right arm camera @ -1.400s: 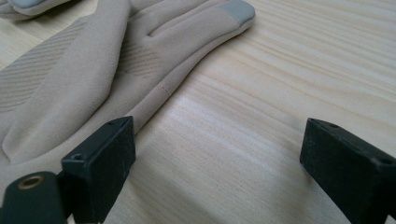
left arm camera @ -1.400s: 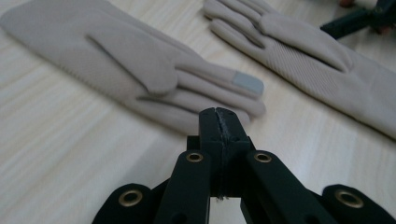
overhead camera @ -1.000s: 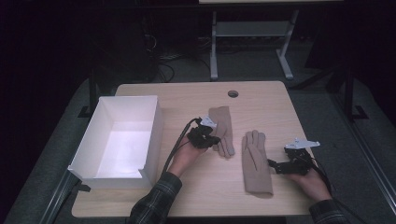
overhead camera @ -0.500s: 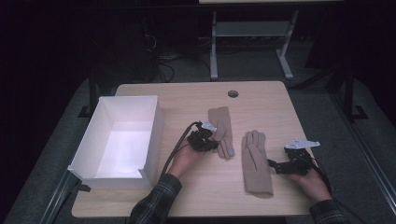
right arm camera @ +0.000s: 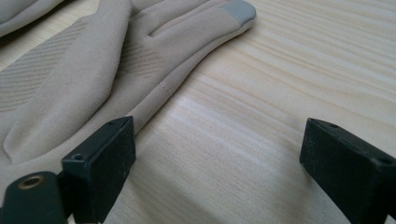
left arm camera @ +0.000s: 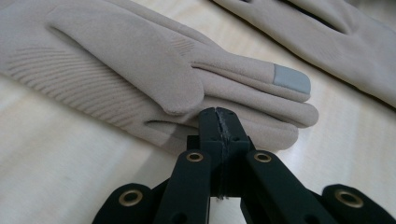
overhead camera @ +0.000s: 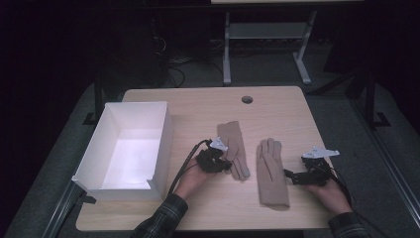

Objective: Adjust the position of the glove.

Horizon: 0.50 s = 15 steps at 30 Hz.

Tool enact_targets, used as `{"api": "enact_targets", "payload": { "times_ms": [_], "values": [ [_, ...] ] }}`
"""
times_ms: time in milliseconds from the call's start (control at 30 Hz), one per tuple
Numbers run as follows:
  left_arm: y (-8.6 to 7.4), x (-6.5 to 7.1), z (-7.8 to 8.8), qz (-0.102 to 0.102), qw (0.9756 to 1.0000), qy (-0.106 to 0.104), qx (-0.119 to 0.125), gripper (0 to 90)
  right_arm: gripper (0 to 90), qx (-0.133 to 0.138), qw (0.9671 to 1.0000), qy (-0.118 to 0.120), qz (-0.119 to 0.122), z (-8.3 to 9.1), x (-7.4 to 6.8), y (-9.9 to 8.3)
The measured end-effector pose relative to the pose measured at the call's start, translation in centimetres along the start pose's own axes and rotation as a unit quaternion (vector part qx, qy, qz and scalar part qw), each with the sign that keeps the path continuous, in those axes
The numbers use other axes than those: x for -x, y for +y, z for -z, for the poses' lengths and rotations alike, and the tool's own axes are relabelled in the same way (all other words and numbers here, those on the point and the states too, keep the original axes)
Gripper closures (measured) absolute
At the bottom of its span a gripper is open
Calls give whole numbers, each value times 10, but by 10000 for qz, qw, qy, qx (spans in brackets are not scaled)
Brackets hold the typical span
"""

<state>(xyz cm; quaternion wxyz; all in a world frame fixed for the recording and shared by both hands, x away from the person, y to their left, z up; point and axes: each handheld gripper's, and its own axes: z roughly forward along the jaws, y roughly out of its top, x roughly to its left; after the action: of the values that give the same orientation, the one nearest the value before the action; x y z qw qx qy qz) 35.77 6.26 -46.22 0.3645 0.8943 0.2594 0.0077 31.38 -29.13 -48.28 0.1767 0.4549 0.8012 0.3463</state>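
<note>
Item count, high view:

- Gloves: two, beige. One glove [overhead camera: 234,148] at frame centre; second glove [overhead camera: 271,172] to its right.
- Boxes: one white box [overhead camera: 161,136], left of centre.
- Tables: one table [overhead camera: 287,111].
- Grippers: two. Left gripper [overhead camera: 227,166]; right gripper [overhead camera: 289,176].

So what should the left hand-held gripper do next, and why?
Probably lift the left glove toward the white box. The left hand-held gripper looks shut at that glove's edge, though whether it has fabric is unclear; the right hand-held gripper is open beside the other glove.
</note>
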Motion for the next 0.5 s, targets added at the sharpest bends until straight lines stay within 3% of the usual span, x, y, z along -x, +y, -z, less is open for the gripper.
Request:
{"api": "enact_targets", "payload": {
  "times_ms": [367, 400, 500],
  "values": [
    [-16, 27, 12, -190, 9995, -187, -164, 897, 101, -1, 10000, 1, 3, 0, 0, 0],
    [-16, 27, 13, -280, 9991, -192, -246, 897, 101, -1, 10000, 1, 1, 0, 0, 0],
    [-17, 28, 17, -199, 9995, -161, -162, 897, 101, 12, 10000, -9, 23, 0, 0, 0]
  ]
}}
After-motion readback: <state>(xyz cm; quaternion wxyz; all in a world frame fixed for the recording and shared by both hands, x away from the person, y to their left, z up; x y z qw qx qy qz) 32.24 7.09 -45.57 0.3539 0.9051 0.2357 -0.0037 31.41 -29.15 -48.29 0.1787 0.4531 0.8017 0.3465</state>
